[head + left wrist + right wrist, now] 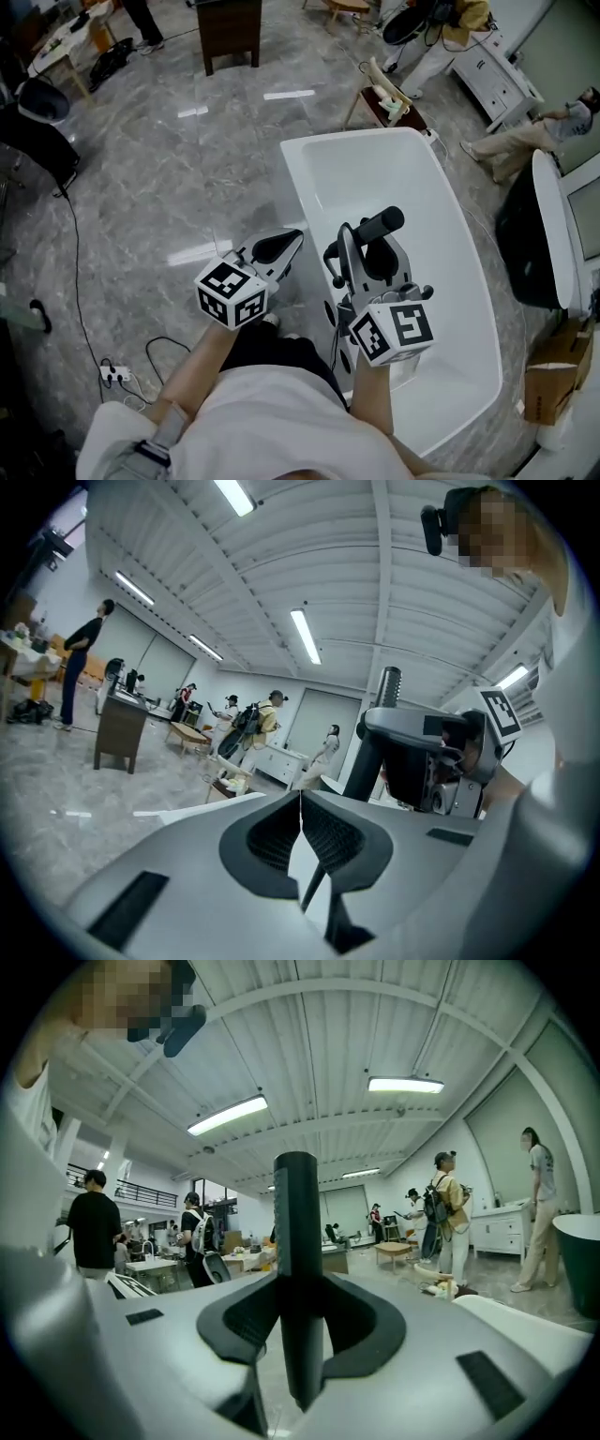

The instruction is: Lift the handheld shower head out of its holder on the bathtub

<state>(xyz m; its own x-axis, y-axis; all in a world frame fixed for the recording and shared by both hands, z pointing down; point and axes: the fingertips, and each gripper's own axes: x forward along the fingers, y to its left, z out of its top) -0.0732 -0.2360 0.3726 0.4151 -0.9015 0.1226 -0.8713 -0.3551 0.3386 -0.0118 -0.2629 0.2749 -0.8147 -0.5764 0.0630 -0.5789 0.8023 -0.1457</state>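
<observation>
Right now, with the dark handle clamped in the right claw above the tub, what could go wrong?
The right claw pinches the dark handle near one end, most of it standing free, so it could pivot or slip and strike the bathtub beneath. The power strip on the floor beside the person could trip them.

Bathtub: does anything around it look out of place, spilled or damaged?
Nothing spilled or broken shows. Only the dark shower handle stands out: the right gripper's jaws clamp it above the bathtub.

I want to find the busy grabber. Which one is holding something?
The right gripper: its fingers clamp the black shower handle. The left gripper has its fingers pressed together, empty.
</observation>
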